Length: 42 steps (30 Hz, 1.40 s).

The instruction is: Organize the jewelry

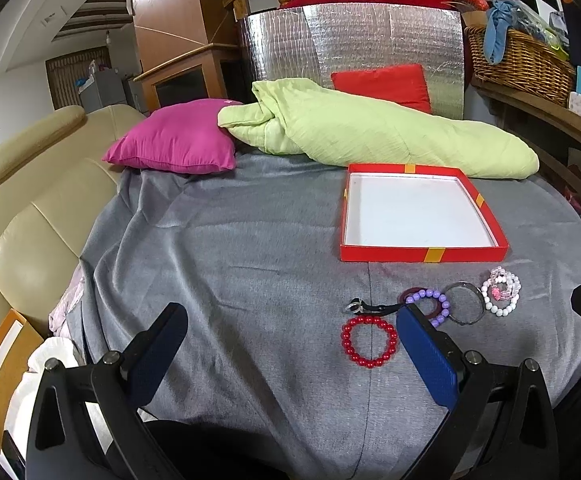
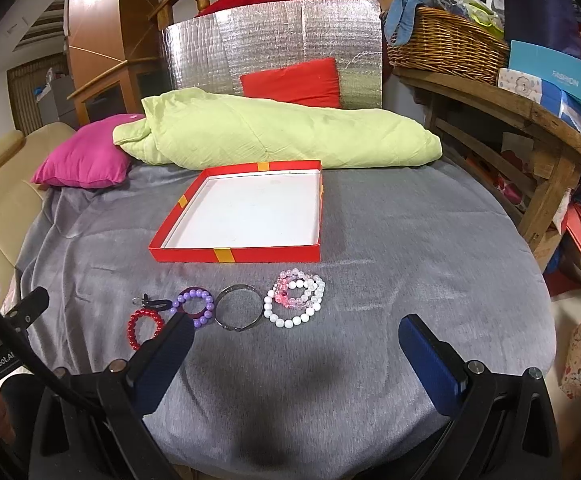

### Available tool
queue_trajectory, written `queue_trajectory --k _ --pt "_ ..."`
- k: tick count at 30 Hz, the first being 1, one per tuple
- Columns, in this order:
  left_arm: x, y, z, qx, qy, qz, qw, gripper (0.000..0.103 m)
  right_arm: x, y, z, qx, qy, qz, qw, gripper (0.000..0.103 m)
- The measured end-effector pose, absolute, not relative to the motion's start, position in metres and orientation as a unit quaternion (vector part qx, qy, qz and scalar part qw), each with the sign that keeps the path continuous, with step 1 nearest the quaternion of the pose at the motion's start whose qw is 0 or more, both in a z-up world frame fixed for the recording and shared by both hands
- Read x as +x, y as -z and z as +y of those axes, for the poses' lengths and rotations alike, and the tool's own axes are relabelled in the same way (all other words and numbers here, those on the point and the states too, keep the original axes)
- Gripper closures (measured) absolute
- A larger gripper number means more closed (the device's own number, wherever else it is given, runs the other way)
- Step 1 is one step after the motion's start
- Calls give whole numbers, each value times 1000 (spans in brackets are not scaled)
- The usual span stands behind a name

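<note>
A shallow red box (image 1: 422, 252) with a white floor lies on the grey cloth; it also shows in the right wrist view (image 2: 234, 255). In front of it lies a row of jewelry: a red bead bracelet (image 1: 369, 342) (image 2: 143, 328), a purple bead bracelet (image 1: 430, 304) (image 2: 194, 306), a metal bangle (image 1: 464, 308) (image 2: 237, 312), white and pink bead bracelets (image 1: 500, 296) (image 2: 296, 298), and a small black clasp piece (image 1: 366, 307) (image 2: 152, 303). My left gripper (image 1: 290, 332) is open and empty, just left of the row. My right gripper (image 2: 296, 340) is open and empty, just short of the white beads.
A green quilt (image 1: 370, 132), a magenta pillow (image 1: 174, 140) and a red pillow (image 1: 382, 84) lie behind the box against a silver foil board (image 1: 350, 40). A beige sofa (image 1: 30, 200) is at the left. A wooden shelf with a wicker basket (image 2: 446, 46) stands at the right.
</note>
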State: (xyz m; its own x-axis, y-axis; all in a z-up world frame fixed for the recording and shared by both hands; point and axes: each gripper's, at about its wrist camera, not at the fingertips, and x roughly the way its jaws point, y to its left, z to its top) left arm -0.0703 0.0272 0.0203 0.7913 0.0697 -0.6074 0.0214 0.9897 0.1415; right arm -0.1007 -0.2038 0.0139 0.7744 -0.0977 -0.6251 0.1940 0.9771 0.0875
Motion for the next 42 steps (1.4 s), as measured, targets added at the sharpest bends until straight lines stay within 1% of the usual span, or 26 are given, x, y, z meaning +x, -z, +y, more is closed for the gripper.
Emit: queue_trajectory --k 7,10,12,14,15,17,19,21,22,23,26,29,33,34,35,37,40,42 --pt "-60 -9 28 70 -6 333 940 0 -92 -1 -212 70 80 347 932 0" --pt "-51 4 33 58 17 345 937 0 -86 12 -222 74 77 362 926 0" --pt "-43 16 38 48 32 353 934 0 -79 25 -233 89 65 375 920 2" --pt "-31 31 44 38 57 368 927 0 -71 37 -244 99 54 386 916 14" --pt "-28 37 46 35 63 371 926 0 -66 41 -248 104 51 392 913 17" --pt "-20 49 49 30 82 379 921 0 -53 52 -259 116 46 402 907 27" --pt "-14 57 52 18 100 386 917 1 -43 59 -264 155 32 413 897 33" --pt "-9 62 55 4 114 388 915 6 -31 65 -270 171 20 411 895 35" --pt "-5 65 55 -4 124 393 911 15 -26 68 -271 181 8 411 894 37" --pt "-2 67 55 -11 134 398 908 25 -22 70 -271 190 -2 412 891 41" --pt "5 72 51 -12 148 406 902 37 -12 72 -269 216 -19 416 883 48" --pt "12 78 46 -7 154 416 896 45 -5 67 -268 226 -42 408 884 49" --pt "21 80 43 -9 159 426 891 45 3 58 -255 220 -70 404 885 49" --pt "23 80 42 -9 159 427 890 45 6 60 -251 215 -72 411 883 51" --pt "26 81 40 -8 158 428 890 45 10 63 -248 212 -77 423 878 59" --pt "32 81 36 -11 165 432 887 45 17 72 -243 208 -74 448 866 67" --pt "39 82 30 -15 180 439 880 45 26 86 -243 206 -54 476 853 67" --pt "45 84 25 -12 191 443 876 45 29 91 -244 205 -46 484 850 71"
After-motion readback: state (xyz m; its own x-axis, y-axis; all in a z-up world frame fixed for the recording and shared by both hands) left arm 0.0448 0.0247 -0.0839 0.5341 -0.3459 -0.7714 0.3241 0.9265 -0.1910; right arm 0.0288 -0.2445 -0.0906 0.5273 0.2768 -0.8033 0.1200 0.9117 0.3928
